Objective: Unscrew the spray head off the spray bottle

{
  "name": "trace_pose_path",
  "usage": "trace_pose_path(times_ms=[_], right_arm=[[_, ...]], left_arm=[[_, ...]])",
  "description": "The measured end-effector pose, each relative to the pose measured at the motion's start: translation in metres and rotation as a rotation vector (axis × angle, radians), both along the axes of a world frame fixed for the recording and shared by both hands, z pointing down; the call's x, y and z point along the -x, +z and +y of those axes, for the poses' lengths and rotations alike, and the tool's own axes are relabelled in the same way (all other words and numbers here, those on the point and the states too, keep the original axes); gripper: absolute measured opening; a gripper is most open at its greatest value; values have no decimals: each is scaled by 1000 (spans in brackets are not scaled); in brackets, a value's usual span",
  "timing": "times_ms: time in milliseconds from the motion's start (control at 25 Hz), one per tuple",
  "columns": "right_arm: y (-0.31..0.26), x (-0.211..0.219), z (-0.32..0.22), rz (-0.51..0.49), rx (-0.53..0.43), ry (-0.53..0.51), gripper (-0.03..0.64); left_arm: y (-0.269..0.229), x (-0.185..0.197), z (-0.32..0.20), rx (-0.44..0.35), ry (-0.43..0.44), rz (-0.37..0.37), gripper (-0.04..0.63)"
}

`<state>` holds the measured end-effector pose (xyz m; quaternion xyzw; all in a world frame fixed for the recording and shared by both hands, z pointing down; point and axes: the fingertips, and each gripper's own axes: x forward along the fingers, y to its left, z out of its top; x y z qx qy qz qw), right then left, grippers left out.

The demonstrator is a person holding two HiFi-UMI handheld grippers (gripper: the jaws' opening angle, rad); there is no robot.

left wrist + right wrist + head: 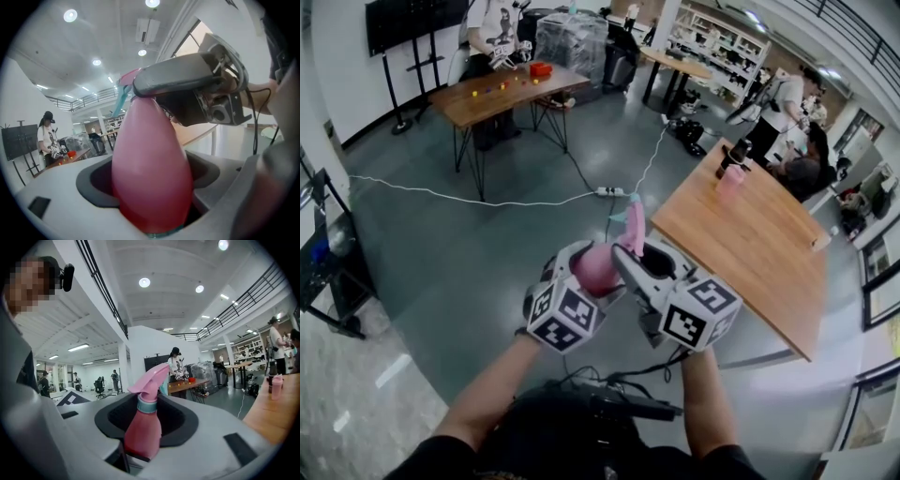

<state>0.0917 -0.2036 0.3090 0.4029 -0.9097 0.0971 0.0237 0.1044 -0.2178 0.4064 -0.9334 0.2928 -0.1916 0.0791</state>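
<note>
Seemingly light and slick, the spray bottle (598, 269) is hanging in mid-air near a wooden table (755, 246), left gripper (584, 279) clamping its tapered body, right gripper (630, 268) pinching the neck just under the spray head (152, 379), likely the place to twist.

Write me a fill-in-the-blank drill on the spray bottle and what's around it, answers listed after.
1. The spray bottle has a body coloured ___.
2. The collar under the spray head is coloured ___.
3. The left gripper is shut on the bottle's wide lower ___.
4. In the head view, the nearer wooden table lies to the bottle's ___.
Missing words: pink; teal; body; right.
</note>
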Motion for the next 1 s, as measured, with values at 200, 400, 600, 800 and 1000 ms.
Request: trace_pose_path(times_ms=[200, 400, 600, 800, 1000], right_arm=[[-1, -2, 13, 0, -22, -116, 135], [-1, 2, 32, -2, -53, -271, 133], [-2, 7, 51, -16, -75, -403, 133], [-7, 7, 62, -51, -82, -495, 133], [-7, 5, 65, -62, -90, -515, 133]], left_arm=[[-2, -11, 25, 125, 213, 85, 426], [-6, -10, 54, 190, 435, 115, 426], [-8, -6, 73, 200, 548, 122, 426], [-13, -4, 87, 208, 632, 128, 426], [-13, -4, 88, 202, 647, 149, 426]])
